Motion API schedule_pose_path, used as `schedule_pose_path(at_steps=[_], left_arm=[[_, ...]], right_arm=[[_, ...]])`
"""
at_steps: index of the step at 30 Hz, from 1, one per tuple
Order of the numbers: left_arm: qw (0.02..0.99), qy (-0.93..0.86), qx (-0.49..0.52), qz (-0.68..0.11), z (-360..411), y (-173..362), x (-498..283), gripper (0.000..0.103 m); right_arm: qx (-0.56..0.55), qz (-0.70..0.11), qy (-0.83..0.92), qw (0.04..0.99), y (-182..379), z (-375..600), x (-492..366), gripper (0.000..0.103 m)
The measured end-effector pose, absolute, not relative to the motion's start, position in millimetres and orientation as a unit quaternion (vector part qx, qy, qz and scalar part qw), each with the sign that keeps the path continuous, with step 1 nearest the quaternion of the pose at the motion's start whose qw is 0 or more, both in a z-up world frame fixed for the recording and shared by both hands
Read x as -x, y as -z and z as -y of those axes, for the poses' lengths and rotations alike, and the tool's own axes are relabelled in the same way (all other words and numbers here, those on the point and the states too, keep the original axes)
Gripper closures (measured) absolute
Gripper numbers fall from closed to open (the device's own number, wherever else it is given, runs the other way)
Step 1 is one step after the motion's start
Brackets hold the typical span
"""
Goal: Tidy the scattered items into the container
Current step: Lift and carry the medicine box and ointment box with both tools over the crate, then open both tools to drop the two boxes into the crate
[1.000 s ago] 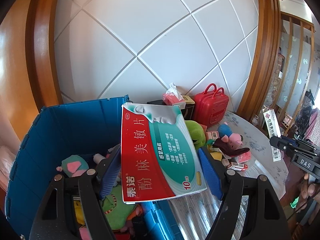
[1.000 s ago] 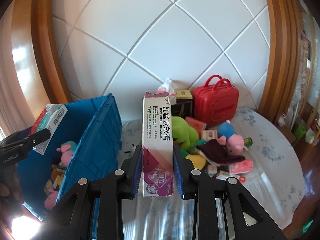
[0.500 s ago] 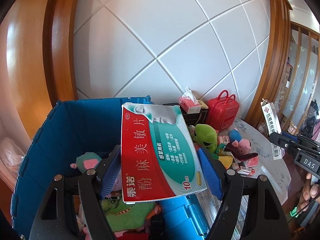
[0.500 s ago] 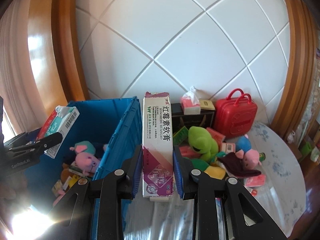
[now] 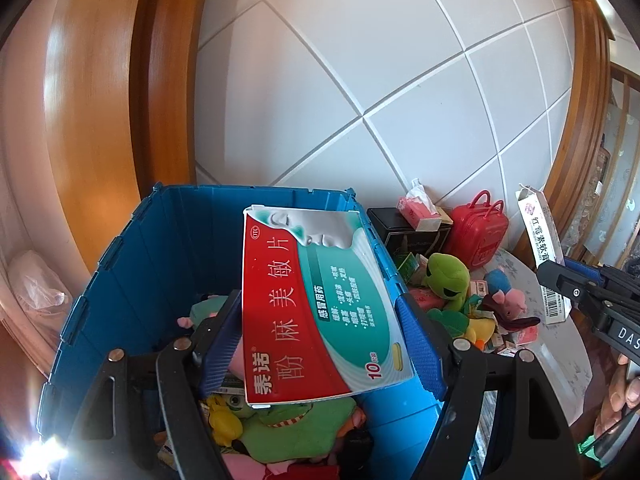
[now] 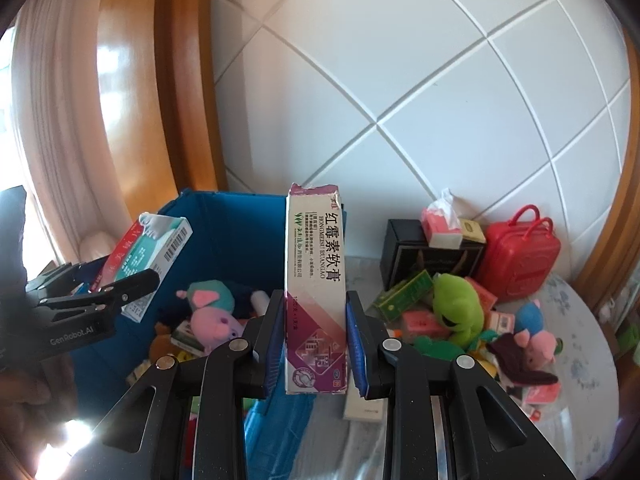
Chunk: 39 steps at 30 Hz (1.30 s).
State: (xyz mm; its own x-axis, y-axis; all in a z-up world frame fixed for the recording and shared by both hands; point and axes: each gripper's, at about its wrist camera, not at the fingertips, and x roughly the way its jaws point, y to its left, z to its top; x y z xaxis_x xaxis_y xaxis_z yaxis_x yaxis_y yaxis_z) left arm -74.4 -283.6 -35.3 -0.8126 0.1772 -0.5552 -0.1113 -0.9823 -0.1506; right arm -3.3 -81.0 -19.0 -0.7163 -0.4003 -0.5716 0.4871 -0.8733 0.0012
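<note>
My left gripper (image 5: 319,300) is shut on a flat red and teal medicine box (image 5: 280,280), held tilted over the open blue crate (image 5: 160,272). The crate holds several plush toys (image 6: 212,312) and small boxes. My right gripper (image 6: 315,296) is shut on a tall white and purple ointment box (image 6: 314,240), upright just in front of the crate's right wall (image 6: 240,232). Each wrist view shows the other gripper: the right one (image 5: 580,288) at the far right, the left one (image 6: 100,296) at the far left with its medicine box (image 6: 152,252).
A pile lies on the pale round table (image 6: 580,320) right of the crate: a green frog plush (image 6: 456,308), a pink pig plush (image 6: 536,340) and small packets. Behind stand a black box (image 6: 424,256), a tissue pack (image 6: 440,228) and a red toy suitcase (image 6: 520,256). The white panelled wall stands close behind.
Both grippers have carried their boxes to the left. The crate now fills more of both views and the pile on the table has slid right. Both grips are unchanged.
</note>
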Motion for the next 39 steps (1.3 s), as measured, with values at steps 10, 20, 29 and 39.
schedule_pose_path(at_steps=[10, 20, 29, 39], left_arm=[[0.036, -0.951, 0.301, 0.061, 321.2, 40.1, 84.8, 0.028], [-0.001, -0.949, 0.308, 0.066, 352.9, 48.2, 99.9, 0.028], [-0.007, -0.949, 0.308, 0.066, 355.7, 50.1, 104.8, 0.028], [-0.041, -0.944, 0.314, 0.096, 370.7, 50.4, 107.8, 0.019]], right_arm=[[-0.285, -0.099, 0.910, 0.286, 18.4, 140.9, 7.8, 0.075], [-0.305, -0.111, 0.894, 0.311, 37.2, 184.9, 24.6, 0.075], [-0.314, -0.110, 0.889, 0.315, 44.5, 198.5, 41.2, 0.075], [-0.330, -0.114, 0.873, 0.340, 53.3, 212.0, 47.6, 0.011]])
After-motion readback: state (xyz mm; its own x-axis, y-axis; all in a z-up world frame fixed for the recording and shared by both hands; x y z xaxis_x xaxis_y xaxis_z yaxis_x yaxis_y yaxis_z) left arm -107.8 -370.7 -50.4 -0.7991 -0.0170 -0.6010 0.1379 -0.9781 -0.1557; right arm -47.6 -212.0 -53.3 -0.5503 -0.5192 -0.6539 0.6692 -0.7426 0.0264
